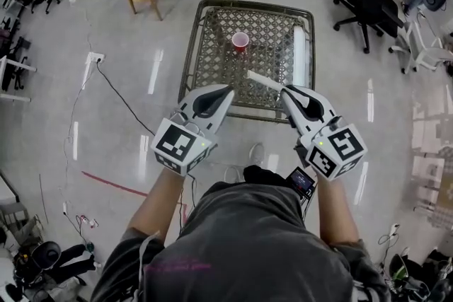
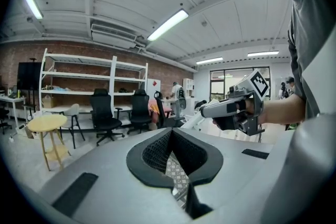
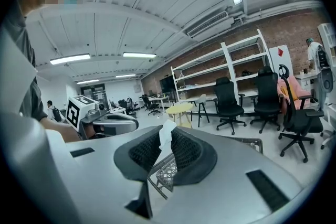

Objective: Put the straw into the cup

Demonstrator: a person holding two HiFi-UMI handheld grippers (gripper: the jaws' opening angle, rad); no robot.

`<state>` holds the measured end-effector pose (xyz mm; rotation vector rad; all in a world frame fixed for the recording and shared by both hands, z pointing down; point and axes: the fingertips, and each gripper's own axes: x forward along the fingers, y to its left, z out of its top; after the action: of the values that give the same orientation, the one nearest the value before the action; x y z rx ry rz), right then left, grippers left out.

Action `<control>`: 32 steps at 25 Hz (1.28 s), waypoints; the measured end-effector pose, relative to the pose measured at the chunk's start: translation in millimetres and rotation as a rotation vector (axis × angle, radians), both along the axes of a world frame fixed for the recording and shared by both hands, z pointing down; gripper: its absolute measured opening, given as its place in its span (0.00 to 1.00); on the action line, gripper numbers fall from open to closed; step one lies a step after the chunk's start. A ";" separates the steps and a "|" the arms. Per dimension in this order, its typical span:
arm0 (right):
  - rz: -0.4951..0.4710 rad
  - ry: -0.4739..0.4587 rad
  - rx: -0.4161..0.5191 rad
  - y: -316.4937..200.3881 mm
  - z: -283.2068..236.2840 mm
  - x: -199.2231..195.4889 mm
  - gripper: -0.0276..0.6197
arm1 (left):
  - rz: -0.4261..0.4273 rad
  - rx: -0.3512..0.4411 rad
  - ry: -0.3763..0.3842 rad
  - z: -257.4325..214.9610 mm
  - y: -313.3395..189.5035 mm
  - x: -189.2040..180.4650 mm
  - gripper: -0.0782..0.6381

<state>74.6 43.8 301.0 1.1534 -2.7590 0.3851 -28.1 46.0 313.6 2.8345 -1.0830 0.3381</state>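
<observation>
Now right tongs clamped on the white straw, left tongs together, red cup on mesh table.

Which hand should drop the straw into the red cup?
Right. The right gripper pinches the straw, which points toward the cup. The left gripper holds nothing.

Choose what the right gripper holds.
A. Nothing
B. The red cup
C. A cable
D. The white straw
D: the right gripper has its jaws closed on the straw, which sticks out over the table, while the cup stands apart on it.
</observation>
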 end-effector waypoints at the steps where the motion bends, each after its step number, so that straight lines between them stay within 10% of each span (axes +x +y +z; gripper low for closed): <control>1: -0.002 -0.002 -0.001 -4.8 0.6 4.2 0.12 | -0.003 -0.002 -0.002 0.7 -4.0 3.6 0.12; 32: -0.078 -0.030 -0.045 -76.4 25.8 68.0 0.12 | -0.092 -0.053 -0.055 21.3 -58.0 57.2 0.12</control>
<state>142.6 -32.6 326.8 1.0341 -2.7955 0.4571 29.0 -12.0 334.9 2.7337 -1.1919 0.4324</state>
